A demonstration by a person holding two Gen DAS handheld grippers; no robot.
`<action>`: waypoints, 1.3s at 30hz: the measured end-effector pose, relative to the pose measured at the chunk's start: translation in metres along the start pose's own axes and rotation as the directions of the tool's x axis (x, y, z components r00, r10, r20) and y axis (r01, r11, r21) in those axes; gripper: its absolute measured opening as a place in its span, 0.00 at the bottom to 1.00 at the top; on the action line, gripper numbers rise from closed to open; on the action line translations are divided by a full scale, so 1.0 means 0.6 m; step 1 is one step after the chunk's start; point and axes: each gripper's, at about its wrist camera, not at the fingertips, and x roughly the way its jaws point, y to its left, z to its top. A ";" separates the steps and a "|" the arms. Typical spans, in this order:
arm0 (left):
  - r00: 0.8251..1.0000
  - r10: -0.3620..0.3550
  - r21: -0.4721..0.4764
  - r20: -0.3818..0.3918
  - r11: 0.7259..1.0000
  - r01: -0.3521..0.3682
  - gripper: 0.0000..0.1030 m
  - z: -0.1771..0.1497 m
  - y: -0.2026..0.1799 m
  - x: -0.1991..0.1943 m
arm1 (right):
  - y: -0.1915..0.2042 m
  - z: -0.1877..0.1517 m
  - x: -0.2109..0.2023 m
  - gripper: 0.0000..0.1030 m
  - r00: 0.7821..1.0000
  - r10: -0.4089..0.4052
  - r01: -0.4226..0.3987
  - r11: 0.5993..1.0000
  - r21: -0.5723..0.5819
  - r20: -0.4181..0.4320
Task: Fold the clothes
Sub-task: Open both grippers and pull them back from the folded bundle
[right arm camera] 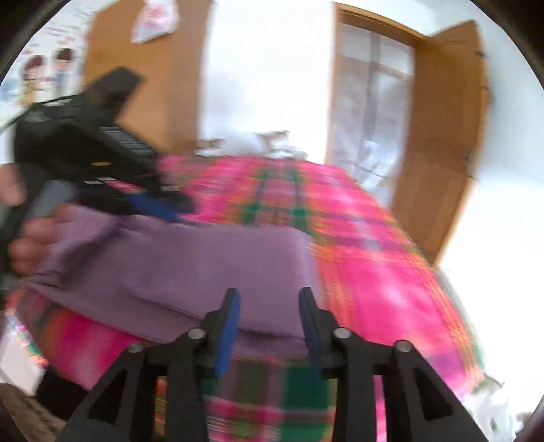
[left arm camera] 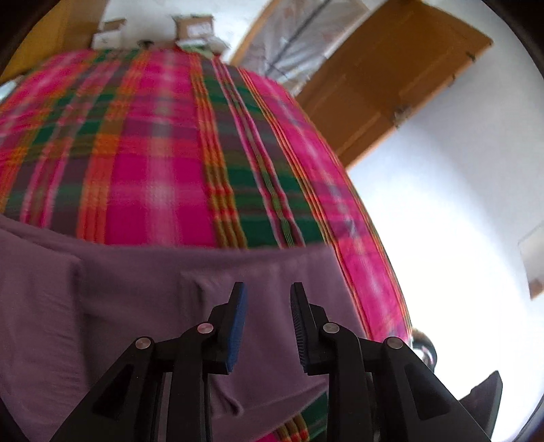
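Note:
A purple garment [left arm camera: 136,299], partly folded, lies flat on a bed with a pink, green and orange plaid cover [left arm camera: 163,142]. My left gripper [left arm camera: 268,289] hangs just above the garment's right part, open, with only cloth showing behind the gap between its blue pads. In the right wrist view the same purple garment [right arm camera: 190,265] lies across the plaid cover [right arm camera: 374,258]. My right gripper [right arm camera: 268,292] is open over its near edge and holds nothing. The left gripper [right arm camera: 159,204], held by a hand [right arm camera: 30,244], sits over the garment's far left corner.
The bed's right edge drops to a bright white floor [left arm camera: 442,210]. A brown wooden door [left arm camera: 391,88] stands open beyond it, by a doorway [right arm camera: 374,112]. Cardboard boxes [left arm camera: 193,25] sit past the bed's far end. Both views are blurred.

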 end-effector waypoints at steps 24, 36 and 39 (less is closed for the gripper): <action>0.998 -0.016 -0.016 -0.056 1.000 0.015 0.26 -0.029 0.012 0.032 | -0.065 -0.041 0.030 0.53 0.997 -0.054 0.060 0.993 0.102 -0.056; 0.999 -0.028 0.016 -0.026 0.999 0.029 0.26 -0.008 -0.009 0.004 | -0.097 -0.006 -0.007 0.18 0.999 -0.002 0.007 0.994 0.110 -0.047; 0.996 -0.070 0.043 -0.049 0.996 0.072 0.26 0.003 -0.033 0.022 | -0.075 0.012 0.009 0.17 0.997 0.063 -0.060 0.994 0.090 -0.036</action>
